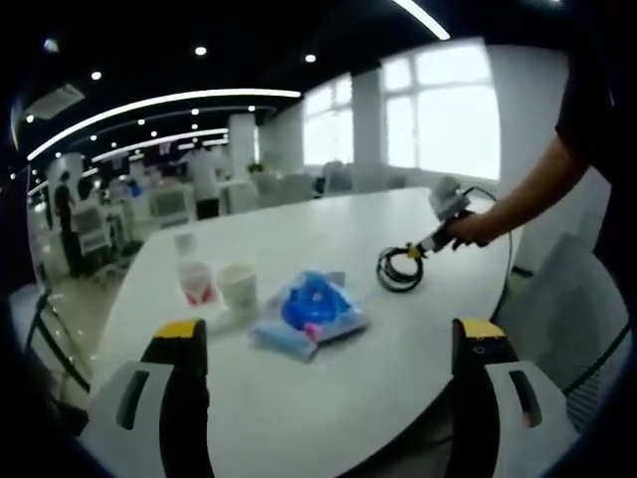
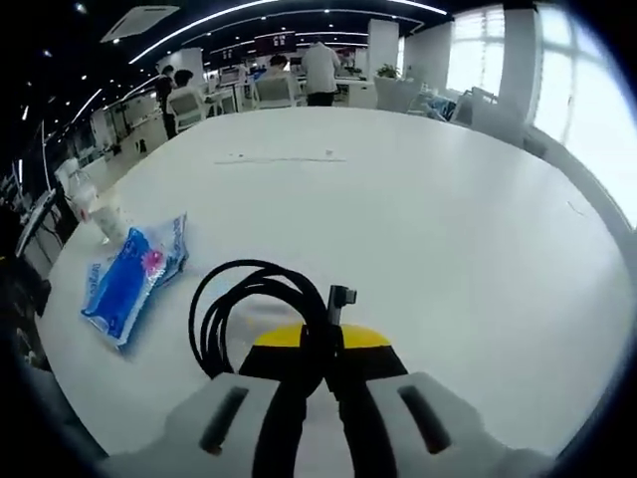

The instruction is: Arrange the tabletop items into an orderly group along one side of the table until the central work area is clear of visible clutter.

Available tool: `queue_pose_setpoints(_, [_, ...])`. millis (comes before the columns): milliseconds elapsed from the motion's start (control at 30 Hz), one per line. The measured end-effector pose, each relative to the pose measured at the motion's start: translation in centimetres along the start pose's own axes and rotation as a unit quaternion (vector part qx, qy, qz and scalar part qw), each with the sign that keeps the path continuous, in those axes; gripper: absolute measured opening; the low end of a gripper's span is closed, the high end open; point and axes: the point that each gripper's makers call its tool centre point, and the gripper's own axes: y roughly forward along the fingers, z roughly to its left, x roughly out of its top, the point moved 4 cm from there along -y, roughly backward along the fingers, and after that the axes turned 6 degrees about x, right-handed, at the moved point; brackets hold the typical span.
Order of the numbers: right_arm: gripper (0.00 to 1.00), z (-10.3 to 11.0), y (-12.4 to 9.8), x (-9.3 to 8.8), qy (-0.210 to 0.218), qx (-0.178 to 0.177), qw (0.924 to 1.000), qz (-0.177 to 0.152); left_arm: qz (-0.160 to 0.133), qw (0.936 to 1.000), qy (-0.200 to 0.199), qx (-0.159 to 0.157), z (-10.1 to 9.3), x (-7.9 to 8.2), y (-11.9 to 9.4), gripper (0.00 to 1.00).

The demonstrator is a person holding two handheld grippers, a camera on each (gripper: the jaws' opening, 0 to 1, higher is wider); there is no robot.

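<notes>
A coiled black cable (image 2: 239, 309) lies on the white table (image 2: 418, 209); my right gripper (image 2: 320, 344) is shut on its end by the plug. The left gripper view shows the same right gripper (image 1: 435, 241), held by a person's hand, pinching the black cable (image 1: 398, 269) at the table's right side. My left gripper (image 1: 328, 349) stands open above the near table edge, nothing between its fingers. A blue plastic packet (image 1: 311, 311) lies ahead of it, also seen as the blue packet (image 2: 134, 274). Beside it stand a white paper cup (image 1: 239, 289) and a clear cup with red (image 1: 196, 282).
A grey chair (image 1: 567, 309) stands at the table's right edge. Beyond the table are office desks, chairs and standing people (image 2: 320, 70). The far half of the table (image 2: 398, 149) is bare white surface. A small clear cup (image 1: 185, 242) sits behind the others.
</notes>
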Motion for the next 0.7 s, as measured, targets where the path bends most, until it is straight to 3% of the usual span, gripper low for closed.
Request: queue_pose_setpoints(700, [0.11,-1.1,1.3,-2.1,0.006,-0.029,0.9988,0.038,0.007,1.0000,0.004,-0.001,-0.1,-0.2,0.0,0.98])
